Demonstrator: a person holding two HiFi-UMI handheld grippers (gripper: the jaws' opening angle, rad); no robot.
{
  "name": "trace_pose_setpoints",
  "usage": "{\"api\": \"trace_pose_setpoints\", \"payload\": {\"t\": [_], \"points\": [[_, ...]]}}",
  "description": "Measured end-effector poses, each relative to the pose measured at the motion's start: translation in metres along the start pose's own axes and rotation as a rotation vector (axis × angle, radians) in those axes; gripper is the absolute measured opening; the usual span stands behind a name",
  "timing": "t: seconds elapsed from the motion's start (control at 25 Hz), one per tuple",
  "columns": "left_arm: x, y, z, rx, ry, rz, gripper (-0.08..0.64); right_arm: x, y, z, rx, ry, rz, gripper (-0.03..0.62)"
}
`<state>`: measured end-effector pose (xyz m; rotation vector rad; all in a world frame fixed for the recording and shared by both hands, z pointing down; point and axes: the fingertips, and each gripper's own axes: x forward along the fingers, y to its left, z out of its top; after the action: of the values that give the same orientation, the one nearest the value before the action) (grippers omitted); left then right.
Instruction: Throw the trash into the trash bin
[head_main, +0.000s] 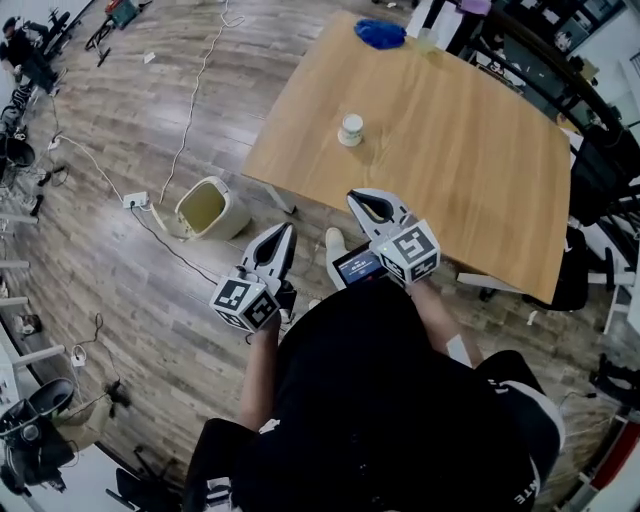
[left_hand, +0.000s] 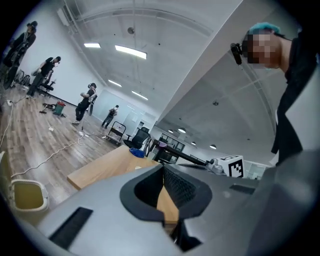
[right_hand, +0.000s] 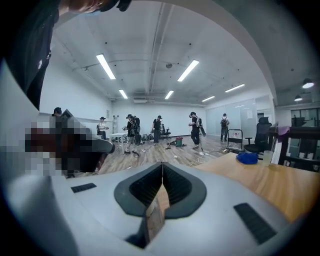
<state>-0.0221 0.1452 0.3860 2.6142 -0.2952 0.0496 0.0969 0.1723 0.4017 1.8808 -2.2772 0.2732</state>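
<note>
A small white cup-like piece of trash (head_main: 350, 130) stands on the wooden table (head_main: 470, 170), a little in from its near-left edge. The cream trash bin (head_main: 208, 208) sits on the floor to the left of the table, and it also shows low at the left as the bin (left_hand: 22, 195) in the left gripper view. My left gripper (head_main: 284, 236) hangs over the floor between bin and table, shut and empty. My right gripper (head_main: 371, 201) is over the table's near edge, short of the trash, shut with nothing in it. Both gripper views show their jaws meeting at the tip.
A blue cloth-like thing (head_main: 380, 33) lies at the table's far corner. White cables (head_main: 100, 170) and a power strip (head_main: 135, 200) run over the wood floor near the bin. Office chairs (head_main: 590, 260) stand at the right. Several people (right_hand: 160, 127) stand far off in the room.
</note>
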Motion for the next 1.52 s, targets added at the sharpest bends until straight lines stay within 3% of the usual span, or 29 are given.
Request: {"api": "trace_pose_setpoints", "payload": {"t": [0.28,0.44,0.52,0.64,0.72,0.92,1.04,1.16,1.52], "points": [[0.083,0.052,0.053,0.104,0.037,0.009,0.008,0.064,-0.082,0.008,-0.001,0.02,-0.028,-0.002],[0.129,0.059,0.046,0.311,0.165,0.011,0.008,0.084,-0.104,-0.004,-0.074,0.099,-0.002,-0.002],[0.146,0.063,0.039,0.361,0.213,0.011,0.009,0.092,-0.117,-0.017,-0.098,0.155,-0.011,0.0],[0.16,0.074,0.033,0.319,0.25,0.001,0.008,0.105,-0.138,-0.035,-0.073,0.214,-0.032,0.023],[0.16,0.083,0.029,0.301,0.283,0.001,0.008,0.113,-0.149,-0.047,-0.051,0.249,-0.044,0.135],[0.17,0.111,0.037,0.298,0.349,-0.015,0.008,0.14,-0.185,-0.083,-0.008,0.37,-0.091,0.252],[0.174,0.121,0.042,0.31,0.368,-0.02,0.008,0.153,-0.198,-0.109,0.0,0.448,-0.121,0.265],[0.172,0.14,0.035,0.274,0.389,0.005,0.008,0.168,-0.211,-0.13,-0.013,0.509,-0.138,0.269],[0.159,0.159,0.029,0.21,0.362,0.068,0.008,0.192,-0.212,-0.124,-0.043,0.505,-0.112,0.259]]}}
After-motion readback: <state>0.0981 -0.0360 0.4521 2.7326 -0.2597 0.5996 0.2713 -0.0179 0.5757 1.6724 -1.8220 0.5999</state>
